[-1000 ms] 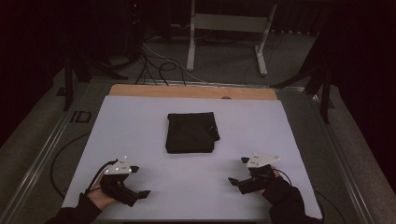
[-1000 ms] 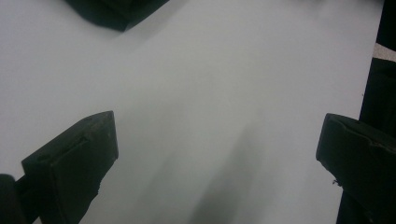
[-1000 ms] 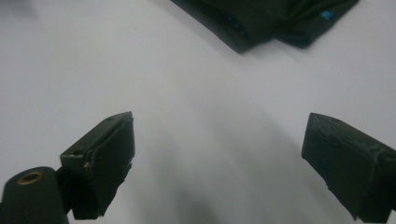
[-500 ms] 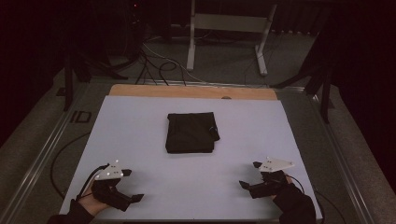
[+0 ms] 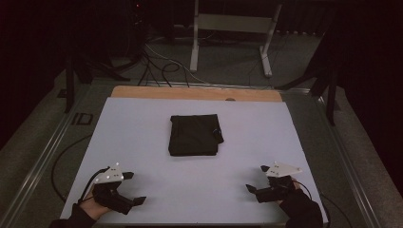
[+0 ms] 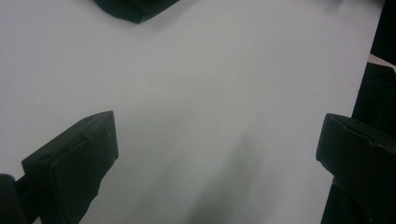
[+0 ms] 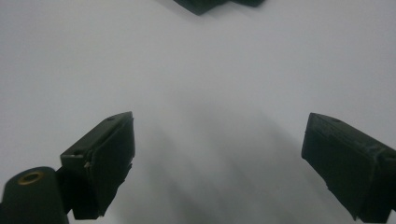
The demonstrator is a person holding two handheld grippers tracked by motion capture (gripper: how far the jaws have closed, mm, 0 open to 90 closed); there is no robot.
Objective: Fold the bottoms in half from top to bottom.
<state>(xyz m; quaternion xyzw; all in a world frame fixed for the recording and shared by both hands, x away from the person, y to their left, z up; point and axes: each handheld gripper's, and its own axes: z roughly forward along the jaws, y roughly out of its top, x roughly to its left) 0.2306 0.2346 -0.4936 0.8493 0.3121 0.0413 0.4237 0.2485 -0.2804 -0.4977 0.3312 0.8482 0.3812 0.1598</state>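
Observation:
A folded black cloth [image 5: 194, 135] lies flat in the middle of the white table sheet [image 5: 138, 128]. My left gripper [image 5: 134, 188] rests near the front left corner, held by a gloved hand, open and empty, pointing right toward the table's centre. My right gripper [image 5: 256, 178] sits near the front right corner, also open and empty, pointing left. In the left gripper view, the jaws of the left gripper [image 6: 217, 154] stand wide apart over bare sheet, with a corner of the cloth [image 6: 135, 7] at the top edge. The right gripper [image 7: 217, 158] shows the same, its cloth [image 7: 205, 4] far ahead.
A wooden strip [image 5: 190, 92] borders the sheet's far edge. Metal rails run along both sides of the table. Beyond it stand a white metal stand [image 5: 233, 28] and cables on the floor [image 5: 157, 61]. A cable trails off the left gripper past the table's front left.
Both grippers drew back toward the near edge and slightly outward, away from the cloth. Most of that shift came in the first half second. The cloth stayed put.

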